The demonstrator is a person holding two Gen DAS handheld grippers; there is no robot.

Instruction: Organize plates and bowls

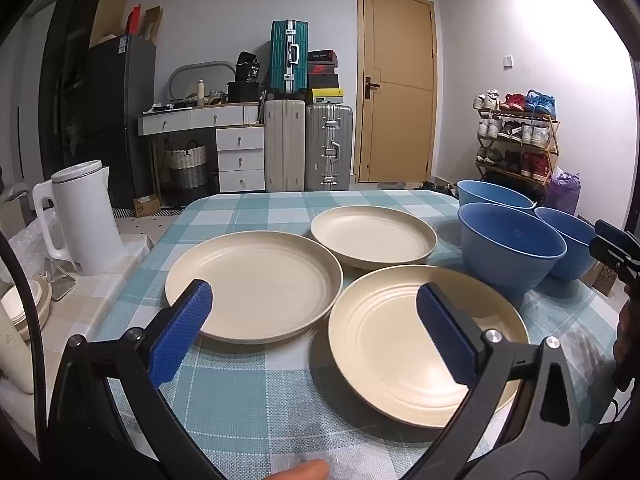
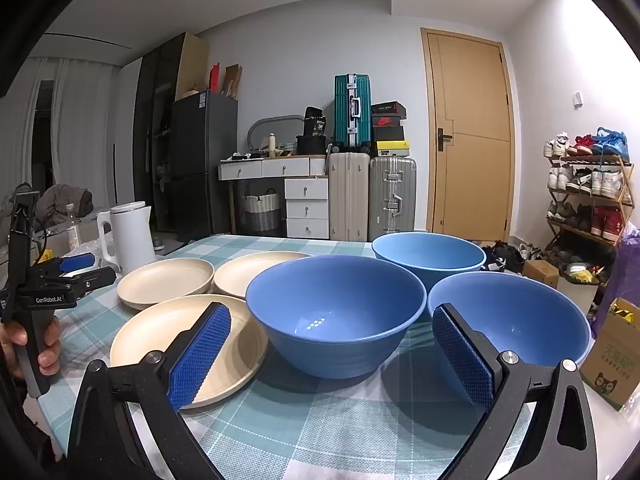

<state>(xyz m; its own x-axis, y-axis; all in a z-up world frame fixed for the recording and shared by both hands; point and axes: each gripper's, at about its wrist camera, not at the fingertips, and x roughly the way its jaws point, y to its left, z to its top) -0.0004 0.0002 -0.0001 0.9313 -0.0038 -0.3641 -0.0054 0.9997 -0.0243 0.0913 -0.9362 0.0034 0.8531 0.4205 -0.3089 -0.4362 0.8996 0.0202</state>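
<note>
On the checked tablecloth (image 1: 256, 392) 3 cream plates (image 1: 256, 284) sit left, 3 blue bowls (image 2: 336, 312) right. They look like light, stiff plastic, probably slick, so I'd pinch a rim. Left gripper (image 1: 314, 308) and right gripper (image 2: 332, 344) hover tilted slightly down, jaws wide apart, holding nothing.

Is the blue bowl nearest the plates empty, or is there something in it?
Empty. The right wrist view looks into the middle blue bowl and shows only its bare blue bottom with a light reflection.
</note>
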